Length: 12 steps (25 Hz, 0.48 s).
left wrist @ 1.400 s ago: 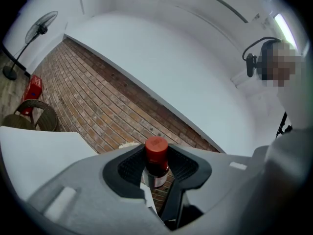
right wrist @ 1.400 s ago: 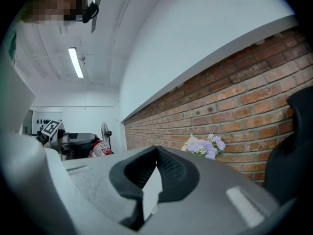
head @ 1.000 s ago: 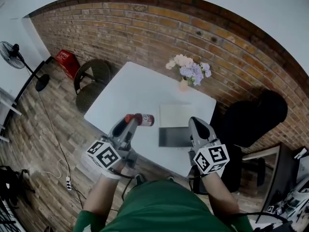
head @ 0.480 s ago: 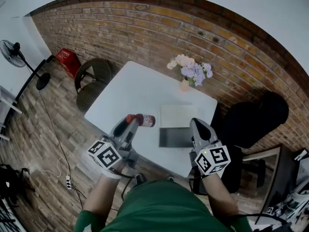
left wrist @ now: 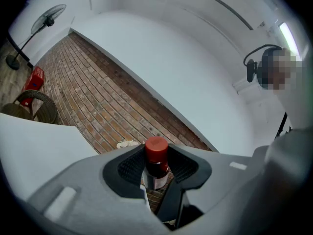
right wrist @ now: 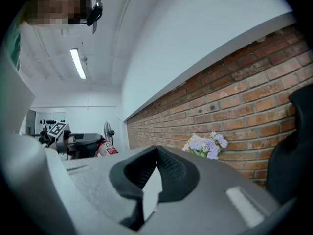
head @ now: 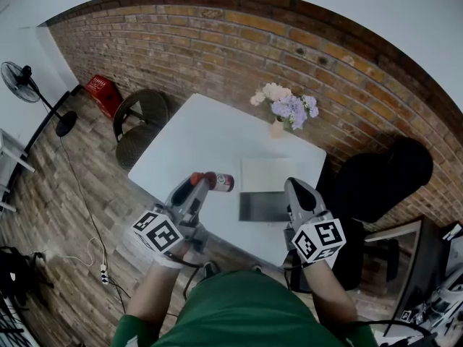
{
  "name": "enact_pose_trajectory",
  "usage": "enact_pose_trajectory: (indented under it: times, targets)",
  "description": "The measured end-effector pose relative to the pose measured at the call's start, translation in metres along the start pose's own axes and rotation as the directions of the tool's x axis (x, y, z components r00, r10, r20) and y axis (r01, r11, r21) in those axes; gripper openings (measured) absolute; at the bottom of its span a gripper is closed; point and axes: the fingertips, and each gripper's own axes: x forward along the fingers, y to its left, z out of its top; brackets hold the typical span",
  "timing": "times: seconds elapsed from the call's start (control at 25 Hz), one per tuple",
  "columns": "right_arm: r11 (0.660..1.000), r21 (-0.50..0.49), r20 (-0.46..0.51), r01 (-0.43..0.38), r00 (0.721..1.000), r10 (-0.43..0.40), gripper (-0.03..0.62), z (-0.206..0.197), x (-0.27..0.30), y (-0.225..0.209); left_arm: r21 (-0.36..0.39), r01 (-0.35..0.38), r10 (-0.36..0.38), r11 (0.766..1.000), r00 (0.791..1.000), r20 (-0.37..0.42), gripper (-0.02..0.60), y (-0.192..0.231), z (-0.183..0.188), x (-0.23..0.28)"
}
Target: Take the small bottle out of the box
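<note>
My left gripper (head: 199, 181) is shut on the small bottle (head: 217, 181), which has a dark body and a red cap. It holds the bottle in the air over the white table's (head: 195, 139) near edge, left of the box (head: 263, 205). In the left gripper view the bottle (left wrist: 156, 164) stands between the jaws with its cap upward. The box lies open, with a dark inside and a pale lid (head: 265, 173) behind it. My right gripper (head: 293, 184) is shut with nothing in it, at the box's right edge. From the right gripper (right wrist: 156, 150) view, the bottle (right wrist: 105, 148) shows at far left.
A vase of flowers (head: 283, 108) stands at the table's far side by the brick wall. A black chair (head: 383, 172) is to the right. Wicker chairs (head: 141, 118), a red crate (head: 101, 92) and a fan (head: 29, 85) are on the left.
Almost nothing differs. The left gripper keeps its hold on the bottle at about the same spot, and the right gripper stays by the box.
</note>
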Motion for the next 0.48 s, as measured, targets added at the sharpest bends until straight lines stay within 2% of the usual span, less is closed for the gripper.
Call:
enact_pose_trajectory:
  times: [0.48]
  targets:
    - [1.0, 0.016, -0.006, -0.001, 1.0, 0.001, 0.003, -0.0047, -0.0027, 0.0004, -0.006, -0.009, 0.009, 1.0, 1.0, -0.008, 0.15, -0.0016, -0.0014, -0.0019]
